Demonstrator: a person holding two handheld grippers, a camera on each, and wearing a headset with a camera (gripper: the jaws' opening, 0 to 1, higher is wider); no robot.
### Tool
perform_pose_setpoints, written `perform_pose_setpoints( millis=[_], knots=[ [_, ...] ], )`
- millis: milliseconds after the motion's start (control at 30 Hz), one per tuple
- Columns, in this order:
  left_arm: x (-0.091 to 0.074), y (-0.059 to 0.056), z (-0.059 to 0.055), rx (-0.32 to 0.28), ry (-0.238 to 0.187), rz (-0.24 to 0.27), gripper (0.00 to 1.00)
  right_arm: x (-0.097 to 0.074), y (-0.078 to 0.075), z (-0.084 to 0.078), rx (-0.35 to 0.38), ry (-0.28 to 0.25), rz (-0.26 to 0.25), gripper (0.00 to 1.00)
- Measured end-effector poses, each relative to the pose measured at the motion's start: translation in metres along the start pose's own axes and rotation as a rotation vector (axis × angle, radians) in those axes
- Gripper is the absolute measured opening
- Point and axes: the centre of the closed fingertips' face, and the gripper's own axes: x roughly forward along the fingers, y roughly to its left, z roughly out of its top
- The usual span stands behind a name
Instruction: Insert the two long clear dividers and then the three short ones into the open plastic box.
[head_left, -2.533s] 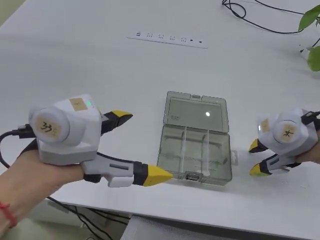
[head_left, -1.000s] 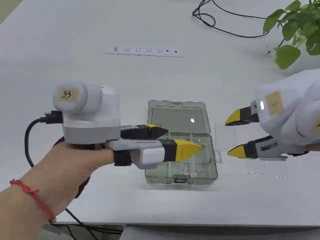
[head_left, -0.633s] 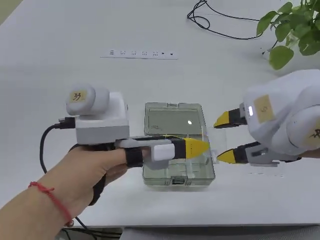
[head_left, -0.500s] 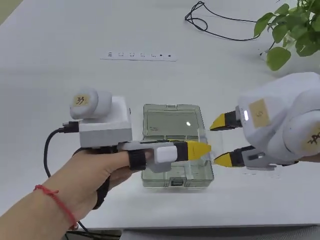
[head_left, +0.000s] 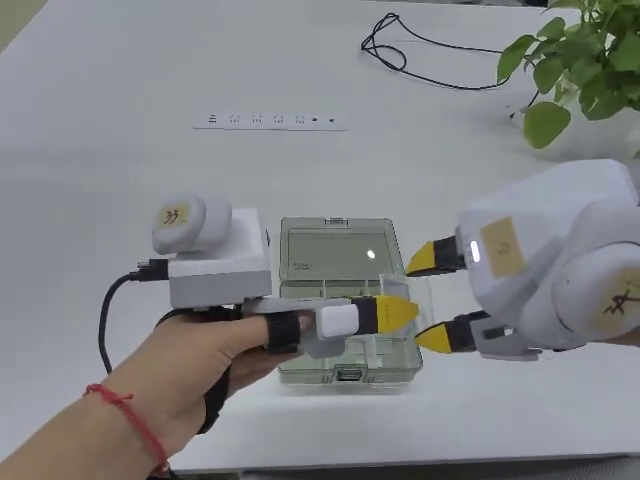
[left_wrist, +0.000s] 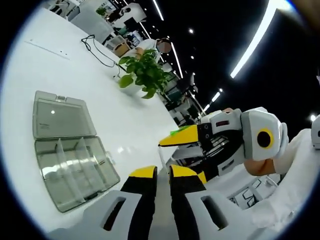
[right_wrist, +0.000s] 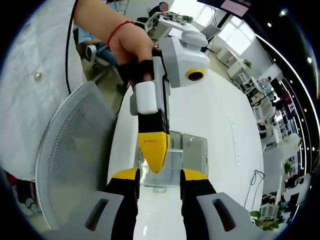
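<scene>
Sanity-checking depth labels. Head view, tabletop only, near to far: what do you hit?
open plastic box → power strip → black cable. Both grippers overlap the box, so they are left out.

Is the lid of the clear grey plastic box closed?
No, the hinged lid lies flat open on the white table, behind the compartment tray.

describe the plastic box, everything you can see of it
The plastic box is smoky translucent, rectangular, lying open on the white table. Its hinged lid lies flat behind the tray, a small latch at the front edge. Two clear dividers stand upright in the tray, making three lanes. The left tool hangs over it; contact can't be judged.
</scene>
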Motion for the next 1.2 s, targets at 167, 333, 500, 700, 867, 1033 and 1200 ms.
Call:
perform_pose_setpoints(
  millis=[167, 333, 500, 700, 867, 1033, 1200],
  knots=[
    [0.001, -0.002, -0.001, -0.002, 0.004, -0.013, 0.00, 0.000, 0.000, -0.001, 0.001, 0.005, -0.001, 0.33],
    [0.001, -0.002, -0.001, -0.003, 0.005, -0.015, 0.00, 0.001, 0.000, -0.002, -0.004, 0.008, -0.002, 0.33],
    [0.001, -0.002, 0.000, -0.013, -0.003, -0.013, 0.00, 0.001, -0.001, -0.002, -0.011, 0.009, -0.010, 0.33],
    [-0.001, 0.001, 0.000, -0.004, -0.017, 0.002, 0.00, 0.002, -0.004, 0.000, 0.000, 0.002, -0.021, 0.33],
    [-0.003, 0.004, 0.001, 0.081, -0.009, 0.009, 0.00, -0.005, -0.012, 0.003, 0.053, -0.040, -0.022, 0.37],
    [-0.006, 0.001, -0.008, 0.313, 0.046, -0.006, 0.00, -0.014, -0.014, 0.007, 0.151, -0.122, 0.053, 0.32],
    [-0.011, -0.009, -0.016, 0.533, 0.078, -0.065, 0.00, -0.024, -0.005, 0.014, 0.246, -0.210, 0.223, 0.23]
  ],
)
